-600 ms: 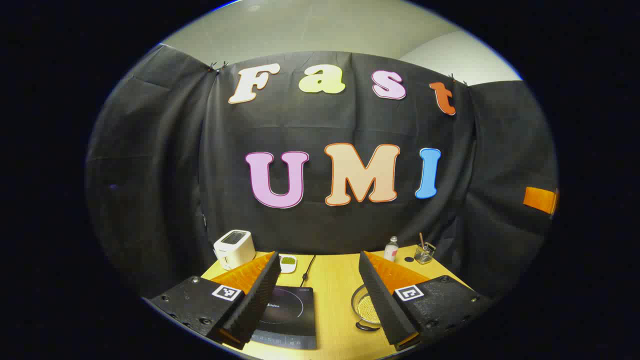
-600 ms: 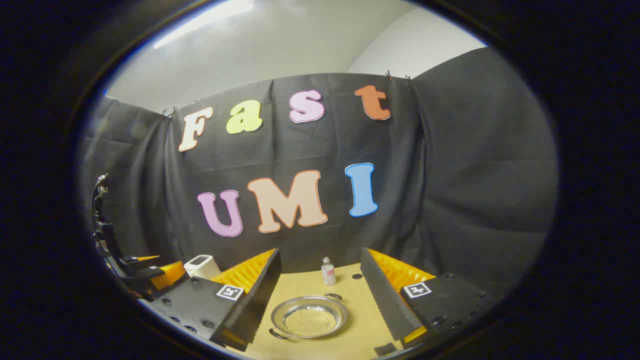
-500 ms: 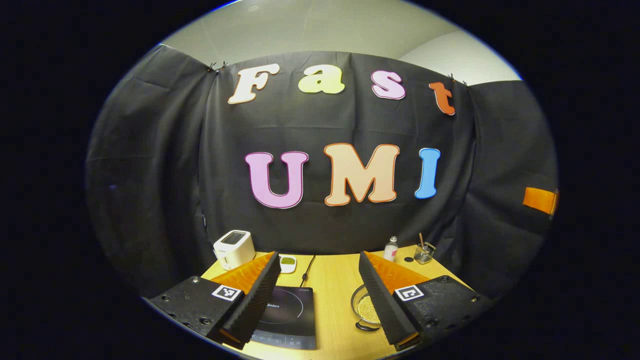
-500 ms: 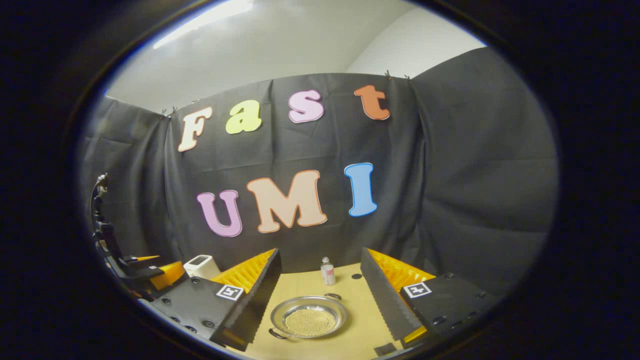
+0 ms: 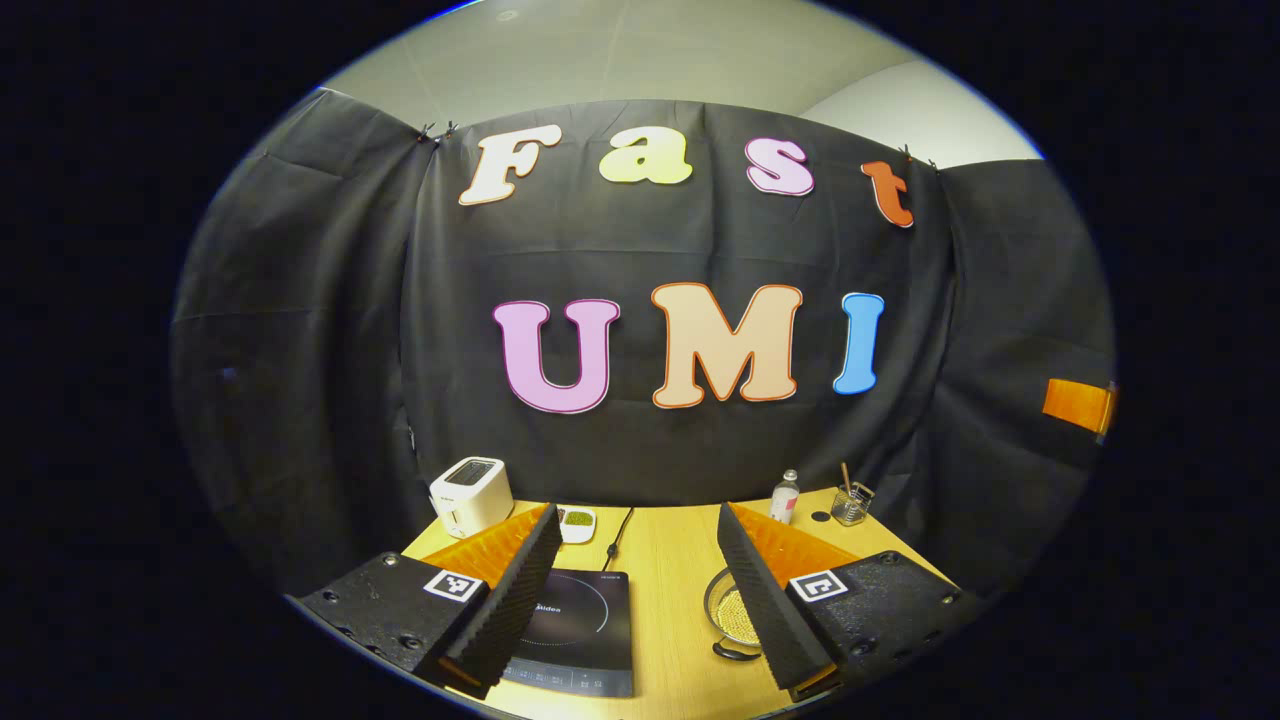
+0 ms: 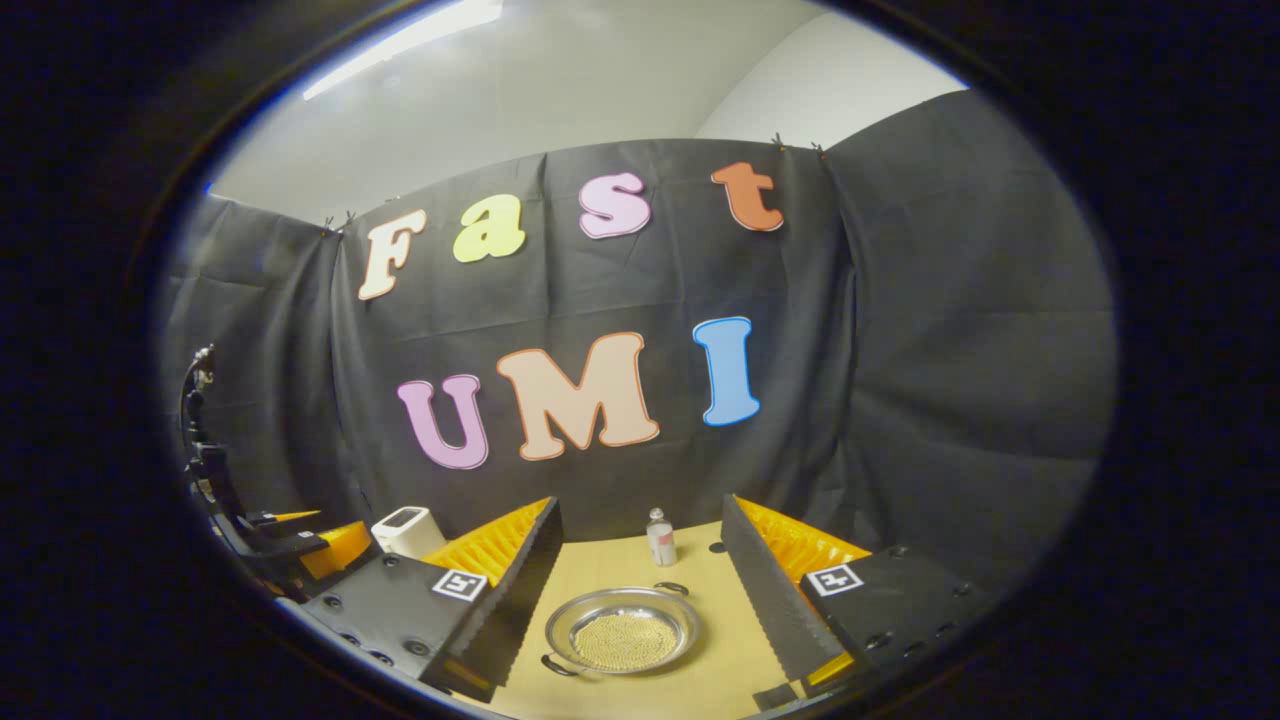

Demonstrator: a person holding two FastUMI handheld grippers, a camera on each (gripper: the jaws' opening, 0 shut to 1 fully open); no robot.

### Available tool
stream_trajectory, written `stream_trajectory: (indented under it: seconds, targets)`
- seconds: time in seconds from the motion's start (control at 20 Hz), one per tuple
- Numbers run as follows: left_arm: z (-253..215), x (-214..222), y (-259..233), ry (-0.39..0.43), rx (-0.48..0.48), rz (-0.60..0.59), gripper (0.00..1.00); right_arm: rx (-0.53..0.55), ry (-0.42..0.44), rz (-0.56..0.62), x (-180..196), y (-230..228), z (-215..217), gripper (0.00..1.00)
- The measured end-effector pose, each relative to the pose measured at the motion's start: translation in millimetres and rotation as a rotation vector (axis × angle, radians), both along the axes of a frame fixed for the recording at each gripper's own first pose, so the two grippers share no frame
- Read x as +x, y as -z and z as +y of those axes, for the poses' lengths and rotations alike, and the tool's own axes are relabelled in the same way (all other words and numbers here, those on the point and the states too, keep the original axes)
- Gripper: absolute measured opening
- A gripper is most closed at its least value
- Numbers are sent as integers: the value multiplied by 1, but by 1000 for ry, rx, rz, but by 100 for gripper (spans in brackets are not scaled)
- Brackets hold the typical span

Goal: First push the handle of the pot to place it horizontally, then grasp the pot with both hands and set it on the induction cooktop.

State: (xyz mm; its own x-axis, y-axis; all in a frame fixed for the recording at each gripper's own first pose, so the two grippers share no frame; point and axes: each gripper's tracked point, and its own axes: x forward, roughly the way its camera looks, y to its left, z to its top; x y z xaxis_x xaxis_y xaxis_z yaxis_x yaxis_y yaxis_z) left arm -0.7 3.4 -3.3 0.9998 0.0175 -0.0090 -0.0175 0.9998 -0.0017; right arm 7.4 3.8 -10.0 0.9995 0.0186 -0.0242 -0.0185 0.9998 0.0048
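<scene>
A pale wooden table (image 5: 665,560) stands in a booth walled with black cloth, under a white ceiling. In the left gripper view, a flat black glass induction cooktop (image 5: 580,632) lies near the front edge, with a white toaster (image 5: 470,496) at the back left corner. In the right gripper view, a shallow round metal pot (image 6: 620,632) holding small yellowish grains sits mid-table, its two dark loop handles pointing near-left and far-right. A small bottle (image 6: 660,537) stands behind it. The left gripper (image 5: 632,585) and right gripper (image 6: 640,590) both hang wide open above the table, holding nothing.
</scene>
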Motion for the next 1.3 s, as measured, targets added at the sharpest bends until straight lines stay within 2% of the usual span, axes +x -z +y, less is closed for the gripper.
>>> stream_trajectory:
  seconds: [0.1, 0.15, 0.2, 0.45, 0.5, 0.55, 0.6, 0.65, 0.75, 0.8, 0.85, 0.95, 1.0, 1.1, 1.15, 1.2, 1.25, 1.3]
  targets:
    - [3, 0, 0, -8, 4, -2, 96, -2, -5, 4, 1, 1, 2, 94]
    - [4, 1, -2, -11, 7, -3, 96, -2, -8, 6, 3, 2, 3, 99]
    - [4, 0, -1, -13, 7, -3, 96, -2, -10, 9, 4, 3, 4, 94]
    - [4, 3, 0, -13, -4, -4, 96, -6, -19, 35, 10, 12, 7, 94]
    - [4, 4, 0, -12, -7, -3, 96, -7, -18, 40, 11, 13, 7, 99]
    - [3, 4, 0, -10, -8, -3, 96, -9, -18, 44, 11, 15, 7, 94]
    - [4, 5, 1, -7, -8, -1, 92, -10, -16, 47, 13, 16, 7, 94]
    - [4, 6, 2, -5, -7, 1, 96, -11, -15, 51, 14, 18, 7, 94]
    - [6, 6, 4, -4, -1, 1, 96, -7, -11, 57, 16, 21, 7, 94]
    - [7, 6, 5, -6, 3, 3, 93, -6, -8, 59, 16, 22, 8, 98]
    - [9, 6, 6, -6, 4, 4, 96, -5, -8, 57, 18, 22, 9, 88]
    - [10, 6, 8, -4, -1, 5, 96, -13, -14, 60, 22, 24, 14, 87]
    - [12, 6, 8, -6, -3, 4, 93, -17, -10, 57, 24, 24, 14, 87]
    - [19, 5, 7, -18, -7, -4, 92, -38, -13, 60, 26, 27, 16, 65]
    - [22, 4, 8, -28, -10, -6, 96, -53, -16, 64, 28, 29, 18, 54]
    - [25, 3, 8, -37, -13, -7, 92, -66, -20, 64, 31, 31, 18, 44]
    - [29, 2, 9, -48, -15, -6, 96, -72, -30, 71, 33, 33, 23, 33]
    - [33, 2, 9, -60, -17, -9, 99, -74, -50, 84, 35, 39, 29, 27]
